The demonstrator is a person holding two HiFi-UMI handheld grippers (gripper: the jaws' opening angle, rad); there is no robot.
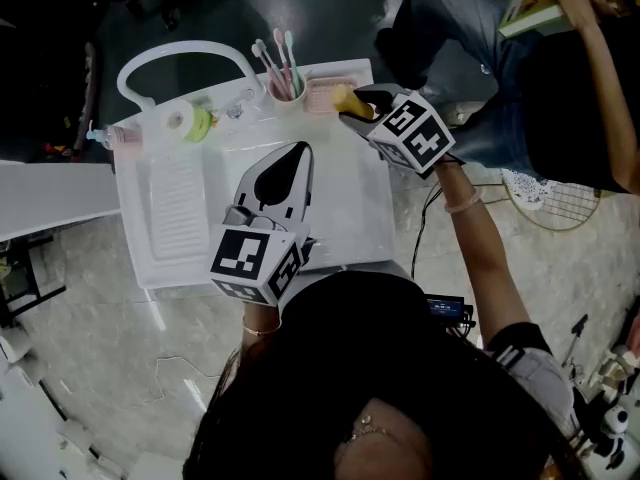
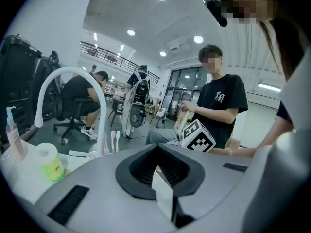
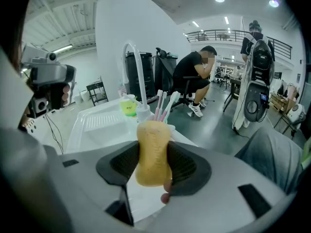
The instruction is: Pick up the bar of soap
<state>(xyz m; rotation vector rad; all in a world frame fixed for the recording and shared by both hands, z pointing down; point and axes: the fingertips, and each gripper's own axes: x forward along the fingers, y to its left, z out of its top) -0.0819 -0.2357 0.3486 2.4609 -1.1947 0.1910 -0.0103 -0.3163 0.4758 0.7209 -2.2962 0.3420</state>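
Note:
The bar of soap [image 1: 346, 100] [image 3: 152, 152] is yellow, speckled and waisted in the middle. My right gripper [image 1: 352, 110] [image 3: 152, 165] is shut on it, and the black pads press its two sides. It hangs just above the pink soap dish [image 1: 322, 94] at the back right of the white sink unit [image 1: 355, 213]. My left gripper [image 1: 294, 156] [image 2: 158, 171] hovers over the basin, jaws together with nothing between them. The right gripper's marker cube [image 2: 198, 136] shows beyond it.
A white arched faucet [image 1: 185, 53] stands at the back of the sink. Beside the soap dish is a cup of pink toothbrushes [image 1: 285, 83]. A green-labelled roll [image 1: 198, 123] and a pink bottle [image 1: 112, 136] sit at the back left. A person [image 1: 560, 78] sits close at the right.

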